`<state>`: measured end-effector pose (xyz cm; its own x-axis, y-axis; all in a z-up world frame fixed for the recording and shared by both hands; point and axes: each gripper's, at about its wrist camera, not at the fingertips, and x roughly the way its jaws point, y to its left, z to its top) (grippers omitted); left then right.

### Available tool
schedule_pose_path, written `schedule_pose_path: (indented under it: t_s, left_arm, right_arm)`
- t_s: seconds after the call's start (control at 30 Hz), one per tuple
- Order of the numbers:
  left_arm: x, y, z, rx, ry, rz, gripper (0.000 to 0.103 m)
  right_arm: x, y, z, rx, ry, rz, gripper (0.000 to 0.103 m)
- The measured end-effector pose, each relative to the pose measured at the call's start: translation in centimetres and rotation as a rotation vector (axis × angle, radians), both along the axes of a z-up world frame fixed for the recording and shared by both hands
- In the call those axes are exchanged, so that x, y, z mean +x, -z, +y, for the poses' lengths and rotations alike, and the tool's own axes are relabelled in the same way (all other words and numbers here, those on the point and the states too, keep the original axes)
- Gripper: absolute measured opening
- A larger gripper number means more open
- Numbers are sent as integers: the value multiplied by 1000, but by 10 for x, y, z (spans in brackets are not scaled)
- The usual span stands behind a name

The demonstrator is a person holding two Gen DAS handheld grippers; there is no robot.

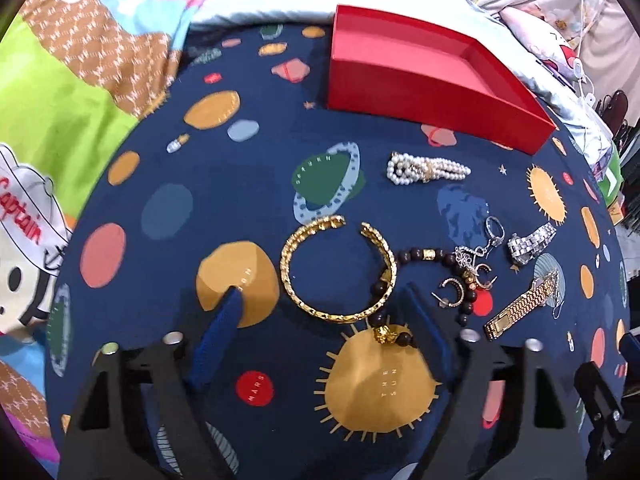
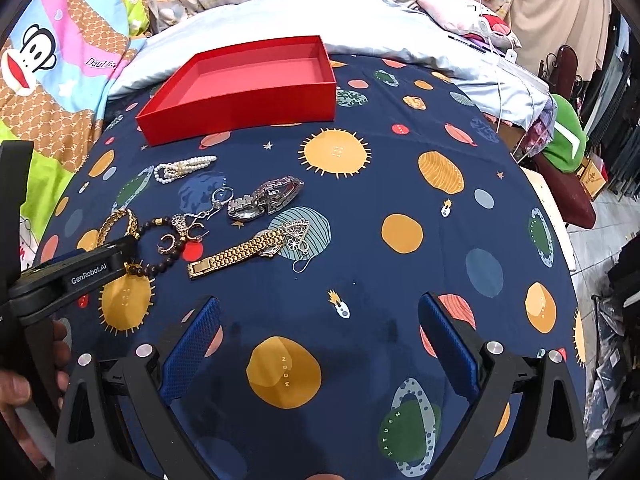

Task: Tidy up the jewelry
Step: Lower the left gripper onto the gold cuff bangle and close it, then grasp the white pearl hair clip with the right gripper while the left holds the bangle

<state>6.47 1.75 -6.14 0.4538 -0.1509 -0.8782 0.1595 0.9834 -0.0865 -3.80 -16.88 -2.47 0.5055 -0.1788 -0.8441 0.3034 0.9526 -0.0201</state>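
- Jaws of the left gripper (image 1: 322, 300), in the left wrist view, stand wide apart, one blue pad on each side of the gold bangle (image 1: 338, 268); neither pad presses on it, and nothing is held.
- The left pad's tip sits over a printed yellow planet just left of the bangle; the right pad's tip lies at the bangle's right rim, close to the dark bead bracelet (image 1: 420, 280) that crosses it. Whether it touches either I cannot tell.
- Beyond the bangle lies a pearl bracelet (image 1: 427, 168), and behind that the empty red box (image 1: 432, 92) on the navy blanket (image 1: 224, 184).
- Right of the bangle: small hoop earrings (image 1: 460, 288), a silver watch (image 1: 530, 242) and a gold watch (image 1: 520, 306).
- In the right wrist view the right gripper (image 2: 318, 316) also gapes wide over bare blanket, gripping nothing and touching no jewellery.
- The bangle (image 2: 118, 222) is far to its left, partly hidden by the left gripper (image 2: 80, 272); a hand (image 2: 24, 384) shows at the left edge.
- The gold watch (image 2: 236, 254) lies right of the bangle, the red box (image 2: 240, 108) behind it.
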Motion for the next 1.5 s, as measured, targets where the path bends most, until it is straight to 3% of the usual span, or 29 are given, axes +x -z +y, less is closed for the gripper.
schedule_pose_path:
  t_s: [0.2,0.53,0.73,1.13,1.4,1.5]
  left_arm:
    - [0,-4,-5,-16,29,-14,54]
    - [-2,-16,-2,-76,36,-12,54]
    - [-11,-41,10,-67,23,-78,54]
    - [-13,-42,24,-37,16,-72,54]
    - [-9,-39,25,-32,16,-70,54]
    - [-6,-37,27,-27,7,-66,54]
  right_arm:
    - [5,4,1,4,-5,10,96]
    - [5,5,-1,4,-3,6,96]
    - [5,4,-4,23,-16,-9,96]
    - [31,7,3,129,-86,-10,61]
    - [91,6,20,196,-165,-38,58]
    - [109,14,26,249,-181,-22,52]
